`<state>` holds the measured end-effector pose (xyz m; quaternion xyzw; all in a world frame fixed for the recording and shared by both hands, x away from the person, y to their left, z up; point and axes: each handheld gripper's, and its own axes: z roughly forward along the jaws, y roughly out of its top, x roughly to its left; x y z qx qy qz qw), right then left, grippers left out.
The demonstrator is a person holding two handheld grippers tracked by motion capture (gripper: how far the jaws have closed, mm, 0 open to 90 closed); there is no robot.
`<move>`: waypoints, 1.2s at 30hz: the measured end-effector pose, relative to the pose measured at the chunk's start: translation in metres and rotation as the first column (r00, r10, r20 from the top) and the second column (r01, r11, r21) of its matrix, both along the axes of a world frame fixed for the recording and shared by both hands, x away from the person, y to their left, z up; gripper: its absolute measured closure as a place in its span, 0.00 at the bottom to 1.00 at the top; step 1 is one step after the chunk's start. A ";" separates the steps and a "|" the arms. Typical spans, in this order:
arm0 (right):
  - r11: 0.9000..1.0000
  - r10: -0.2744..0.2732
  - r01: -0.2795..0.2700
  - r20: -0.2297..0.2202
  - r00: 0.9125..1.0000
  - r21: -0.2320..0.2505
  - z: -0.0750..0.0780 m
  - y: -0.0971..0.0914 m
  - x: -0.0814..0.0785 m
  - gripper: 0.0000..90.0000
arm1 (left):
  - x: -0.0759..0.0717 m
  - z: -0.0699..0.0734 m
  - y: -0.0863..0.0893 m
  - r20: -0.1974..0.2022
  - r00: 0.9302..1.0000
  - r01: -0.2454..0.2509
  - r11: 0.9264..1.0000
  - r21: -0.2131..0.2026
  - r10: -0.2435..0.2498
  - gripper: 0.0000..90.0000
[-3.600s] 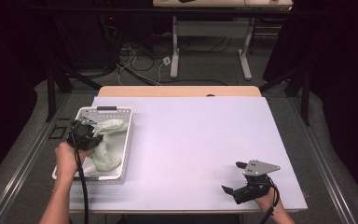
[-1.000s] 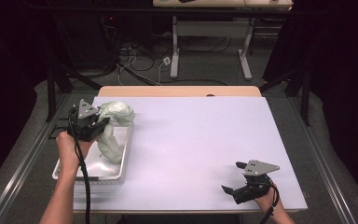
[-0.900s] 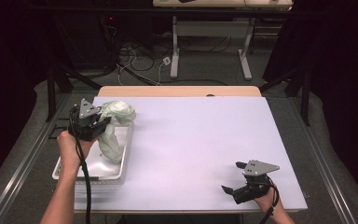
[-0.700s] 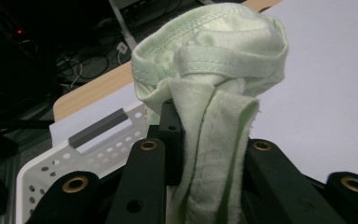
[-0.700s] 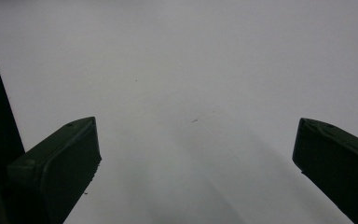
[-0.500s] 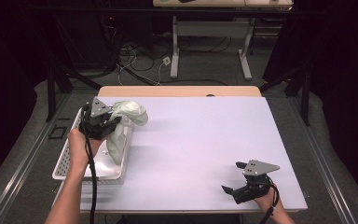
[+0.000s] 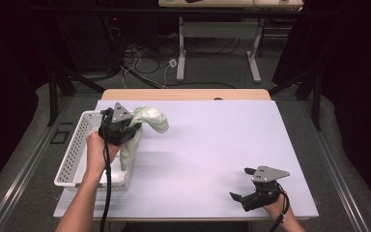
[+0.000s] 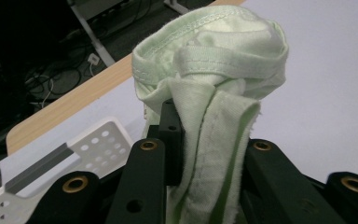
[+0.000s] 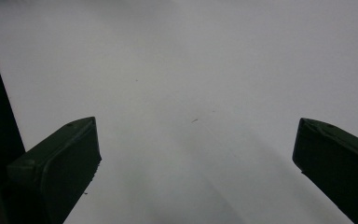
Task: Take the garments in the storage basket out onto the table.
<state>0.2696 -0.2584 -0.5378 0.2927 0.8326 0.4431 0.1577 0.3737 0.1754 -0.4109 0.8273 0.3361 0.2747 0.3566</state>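
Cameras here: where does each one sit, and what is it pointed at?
High view: above the person's side, looking forward and down on the table; both forearms show, with left gripper and right gripper.
Left gripper view: rides that gripper, looking along jaws shut on the pale green cloth.
Right gripper view: looks past open jaws at bare table.
Shared: cloth and white basket appear in high and left views.

Left forearm: comes in from the near edge at the left and reaches toward the far side.
Left hand (image 7: 96,153): wrapped round the body of its gripper from the near side.
Left gripper (image 7: 125,129): raised at the left, pointing right and far, grey plate on top, jaws clamped together with pale green cloth pinched between them.
Right hand (image 7: 276,209): low at the near right corner.
Right gripper (image 7: 236,197): points left, jaws spread wide apart, nothing between them.
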 end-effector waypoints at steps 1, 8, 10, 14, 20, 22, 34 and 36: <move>1.000 -0.004 0.004 0.006 1.000 0.003 0.000 0.000 0.000 0.00 | 0.000 0.000 -0.001 0.000 1.000 0.007 1.000 -0.004 -0.007 0.86; 1.000 0.001 -0.001 0.011 1.000 0.001 0.000 0.000 0.001 0.00 | 0.001 -0.002 -0.011 -0.018 0.999 0.047 0.997 -0.060 -0.049 0.86; 1.000 -0.001 0.001 0.007 1.000 0.005 -0.001 0.000 0.001 0.00 | 0.002 -0.003 -0.014 -0.019 0.998 0.057 0.997 -0.059 -0.058 0.86; 1.000 -0.003 0.003 0.006 1.000 0.006 -0.001 0.000 0.001 0.00 | 0.002 -0.004 -0.023 -0.020 0.997 0.077 0.995 -0.056 -0.078 0.86; 1.000 -0.003 0.003 0.005 1.000 0.005 -0.001 0.000 0.001 0.00 | 0.004 -0.005 -0.033 -0.018 0.995 0.098 0.994 -0.056 -0.100 0.86; 1.000 -0.006 0.006 0.007 1.000 0.002 -0.001 -0.001 0.001 0.00 | 0.004 -0.006 -0.037 -0.015 0.995 0.102 0.993 -0.059 -0.103 0.86; 1.000 -0.003 0.003 0.005 1.000 0.006 -0.001 0.000 0.001 0.00 | 0.008 -0.012 -0.055 -0.031 0.990 0.137 0.988 -0.073 -0.140 0.86; 1.000 -0.003 0.003 0.006 1.000 0.005 -0.001 -0.001 0.001 0.00 | 0.009 -0.013 -0.058 -0.026 0.989 0.141 0.987 -0.072 -0.144 0.86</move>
